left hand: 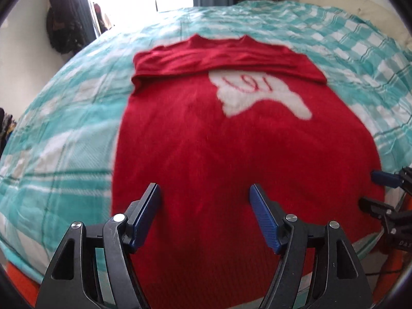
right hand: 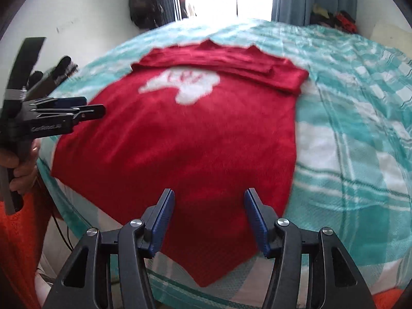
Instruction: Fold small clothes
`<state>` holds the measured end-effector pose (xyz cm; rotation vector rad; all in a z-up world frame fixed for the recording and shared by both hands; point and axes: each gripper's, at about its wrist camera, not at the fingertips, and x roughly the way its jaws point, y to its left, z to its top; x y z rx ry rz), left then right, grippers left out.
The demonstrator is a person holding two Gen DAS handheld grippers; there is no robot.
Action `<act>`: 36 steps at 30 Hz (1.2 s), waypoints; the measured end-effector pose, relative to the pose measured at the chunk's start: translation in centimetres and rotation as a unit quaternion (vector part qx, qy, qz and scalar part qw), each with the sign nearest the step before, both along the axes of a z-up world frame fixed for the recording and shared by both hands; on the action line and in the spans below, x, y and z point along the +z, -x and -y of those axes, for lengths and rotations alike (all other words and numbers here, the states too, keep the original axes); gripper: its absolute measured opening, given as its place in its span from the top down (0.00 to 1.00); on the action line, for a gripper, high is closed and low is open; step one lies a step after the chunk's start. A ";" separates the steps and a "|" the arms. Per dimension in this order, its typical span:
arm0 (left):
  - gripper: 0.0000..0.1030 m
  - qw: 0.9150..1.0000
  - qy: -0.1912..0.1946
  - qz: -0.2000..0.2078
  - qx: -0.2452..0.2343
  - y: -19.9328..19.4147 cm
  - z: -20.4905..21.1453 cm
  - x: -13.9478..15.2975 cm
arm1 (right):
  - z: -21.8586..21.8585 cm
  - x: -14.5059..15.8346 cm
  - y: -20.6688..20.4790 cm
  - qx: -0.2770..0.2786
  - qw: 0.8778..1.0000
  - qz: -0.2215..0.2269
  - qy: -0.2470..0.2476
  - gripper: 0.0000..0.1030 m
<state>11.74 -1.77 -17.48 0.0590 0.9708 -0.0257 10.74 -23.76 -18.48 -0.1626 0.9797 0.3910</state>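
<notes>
A red knit sweater point(left hand: 219, 149) with a white patch point(left hand: 260, 95) lies flat on the bed, its sleeves folded across the top point(left hand: 219, 59). It also shows in the right wrist view point(right hand: 185, 141). My left gripper point(left hand: 204, 190) is open and empty above the sweater's near hem, left part. My right gripper point(right hand: 208, 195) is open and empty above the hem's right corner. The right gripper's fingers point(left hand: 381, 190) show at the right edge of the left wrist view. The left gripper point(right hand: 87, 106) shows at the left of the right wrist view.
The bed has a teal and white checked blanket point(left hand: 64, 134), also seen in the right wrist view point(right hand: 355, 128). A cream pillow point(left hand: 347, 0) lies at the far right. A dark bag point(left hand: 61, 23) hangs on the wall by the bright window. Clothes point(right hand: 332, 18) are piled in the far corner.
</notes>
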 end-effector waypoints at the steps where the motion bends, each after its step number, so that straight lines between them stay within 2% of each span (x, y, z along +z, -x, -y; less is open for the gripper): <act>1: 0.28 1.000 0.006 0.010 0.008 0.7 -0.1 -0.5 | 0.3 -0.7 -0.1 -0.005 1.000 -0.013 -0.001 0.45; 3: 0.26 1.000 -0.001 0.021 -0.002 1.4 -0.1 -0.6 | 0.9 -0.8 -0.1 -0.008 1.000 -0.014 -0.015 0.45; 7: 0.25 1.000 0.017 0.010 -0.003 1.3 -0.7 -0.4 | 0.3 -1.0 0.4 -0.004 1.000 -0.004 0.010 0.42; 10: 0.24 1.000 0.008 0.012 -0.008 1.6 -0.3 -0.6 | -0.2 -1.1 0.5 0.000 1.000 0.001 0.024 0.40; 21: 0.23 1.000 0.005 0.013 -0.015 2.1 -0.4 -0.8 | -0.1 -1.2 0.6 0.001 1.000 -0.001 0.022 0.37; 23: 0.23 1.000 0.008 0.010 -0.008 2.3 -0.5 -0.4 | -0.1 -1.2 0.7 0.001 1.000 -0.001 0.021 0.37; 25: 0.26 0.999 0.031 0.012 0.016 2.5 -1.3 1.0 | 0.1 -0.6 0.8 -0.001 1.000 0.003 0.014 0.38; 27: 0.26 0.996 0.073 0.035 0.042 2.4 -2.7 3.0 | 0.7 1.2 1.5 -0.011 0.999 0.040 -0.006 0.38; 30: 0.19 0.991 0.095 0.053 0.073 1.2 -4.6 4.3 | 1.7 4.0 2.7 -0.027 0.993 0.113 -0.031 0.37; 32: 0.19 0.993 0.079 0.036 0.084 0.5 -5.1 3.0 | 1.7 4.3 2.3 -0.026 0.992 0.120 -0.042 0.37; 34: 0.22 0.994 0.056 -0.018 0.087 0.2 -5.3 0.2 | 1.4 3.4 1.4 -0.023 0.994 0.096 -0.037 0.37; 35: 0.21 0.996 0.038 -0.031 0.080 0.6 -5.1 -0.8 | 1.3 2.8 1.0 -0.023 0.996 0.081 -0.033 0.37; 36: 0.21 0.998 0.013 -0.022 0.066 1.3 -4.6 -0.9 | 1.3 2.2 0.7 -0.021 0.997 0.065 -0.032 0.37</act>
